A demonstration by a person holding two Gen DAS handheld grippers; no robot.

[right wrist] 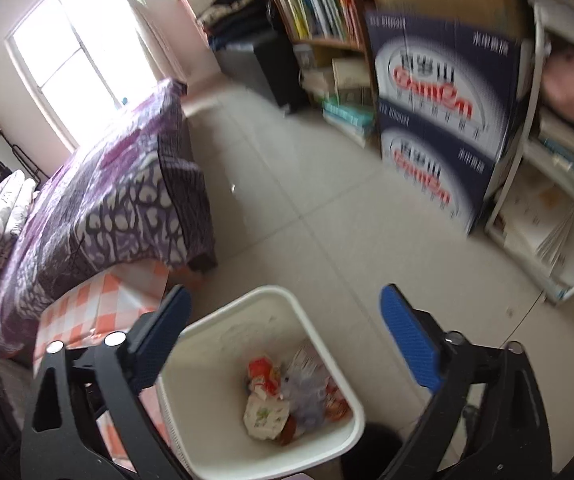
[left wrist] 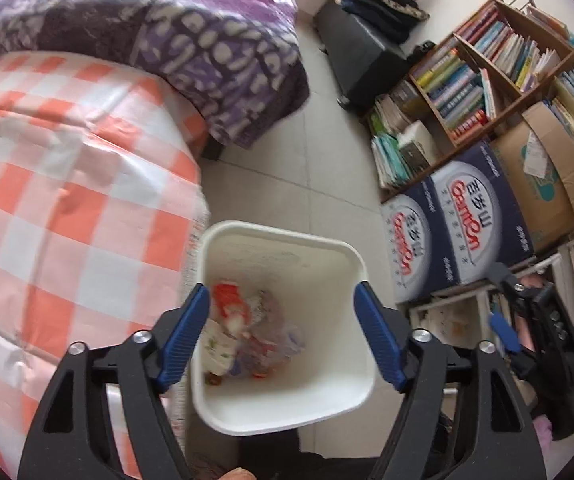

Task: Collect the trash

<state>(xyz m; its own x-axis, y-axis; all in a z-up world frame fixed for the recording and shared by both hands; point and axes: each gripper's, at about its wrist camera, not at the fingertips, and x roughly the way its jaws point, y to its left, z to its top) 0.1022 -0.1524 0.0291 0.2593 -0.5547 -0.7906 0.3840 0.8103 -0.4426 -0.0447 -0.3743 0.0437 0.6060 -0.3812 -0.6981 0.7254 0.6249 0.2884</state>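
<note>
**Here, both tools hang released over the white bin**

Here, in the left wrist view, an orange-and-white checked cloth covers the surface on the left, with a purple patterned blanket on the bed beyond it. Pale floor tiles run toward a wooden bookshelf packed with books, and two dark blue printed cartons stand below it. The white trash bin sits on the floor just beside the surface's edge. Inside it lies the trash: crumpled wrappers in red, white and pale purple, blurred. The left tool hangs above the bin, its blue pads spread wide with nothing between them. The right tool shows at the right edge, also released.

From the right wrist view, a bright window lights the room behind the bed's blanket. The cartons and a white shelf unit line the right side. The bin stands on the tiles beside the checked cloth, the wrappers heaped at its bottom. The right tool is released, empty.
</note>
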